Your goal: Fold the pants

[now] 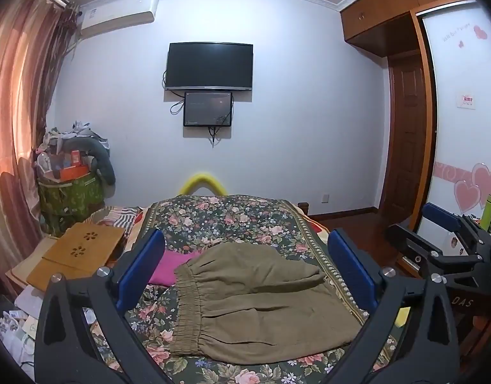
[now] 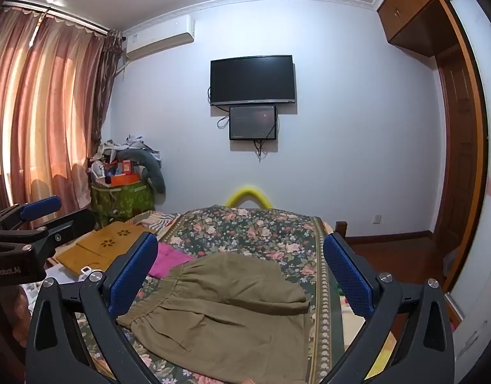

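Olive-brown pants (image 1: 261,300) lie folded into a compact shape on the floral bedspread (image 1: 232,217), elastic waistband to the left. They also show in the right wrist view (image 2: 226,307). My left gripper (image 1: 245,268) is open and empty, held above the pants, its blue pads wide apart. My right gripper (image 2: 242,275) is open and empty too, above the pants. The right gripper shows at the right edge of the left wrist view (image 1: 443,236); the left gripper shows at the left edge of the right wrist view (image 2: 37,220).
A pink cloth (image 1: 171,265) lies just left of the pants. A wooden lap tray (image 1: 82,249) sits on the bed's left side. A green basket of clutter (image 1: 69,192) stands by the curtain. A wardrobe (image 1: 463,112) and door are at right.
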